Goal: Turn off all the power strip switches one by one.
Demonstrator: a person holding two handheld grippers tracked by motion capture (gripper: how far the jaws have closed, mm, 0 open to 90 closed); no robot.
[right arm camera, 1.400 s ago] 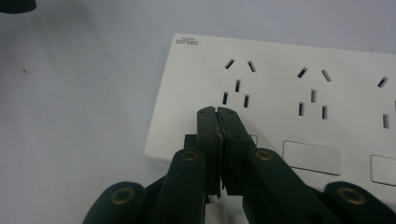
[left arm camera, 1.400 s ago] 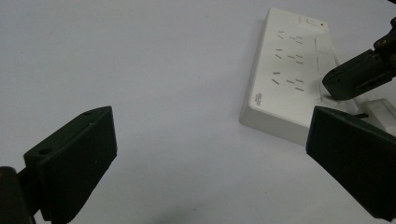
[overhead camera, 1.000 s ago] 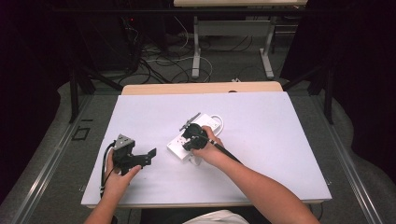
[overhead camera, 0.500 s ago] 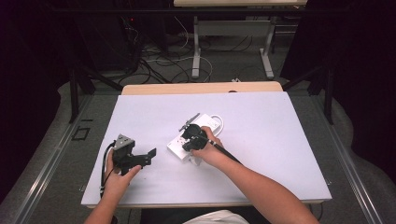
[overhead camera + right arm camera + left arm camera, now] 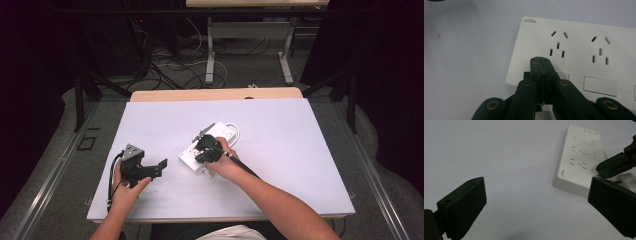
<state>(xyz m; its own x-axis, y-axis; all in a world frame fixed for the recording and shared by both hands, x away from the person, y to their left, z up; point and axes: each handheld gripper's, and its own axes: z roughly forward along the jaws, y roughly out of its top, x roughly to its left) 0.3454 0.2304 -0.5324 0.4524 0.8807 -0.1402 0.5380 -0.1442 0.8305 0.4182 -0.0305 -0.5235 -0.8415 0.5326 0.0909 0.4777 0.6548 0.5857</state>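
You have a white plastic power strip [image 5: 207, 146] with dark socket slots and a small grey logo, near the middle of the pale lavender table [image 5: 300, 150]. Your two grippers, left [image 5: 161, 165] and right [image 5: 541, 61], are matt black, the left topped by a grey plate.

room: dark | floor [image 5: 60, 165]: grey | cables [image 5: 175, 62]: tangled beyond white table [image 5: 300, 140] | second desk's legs [image 5: 210, 50] behind

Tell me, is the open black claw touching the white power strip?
Apart. The left gripper view shows the left gripper with bare table between its jaws and the power strip.
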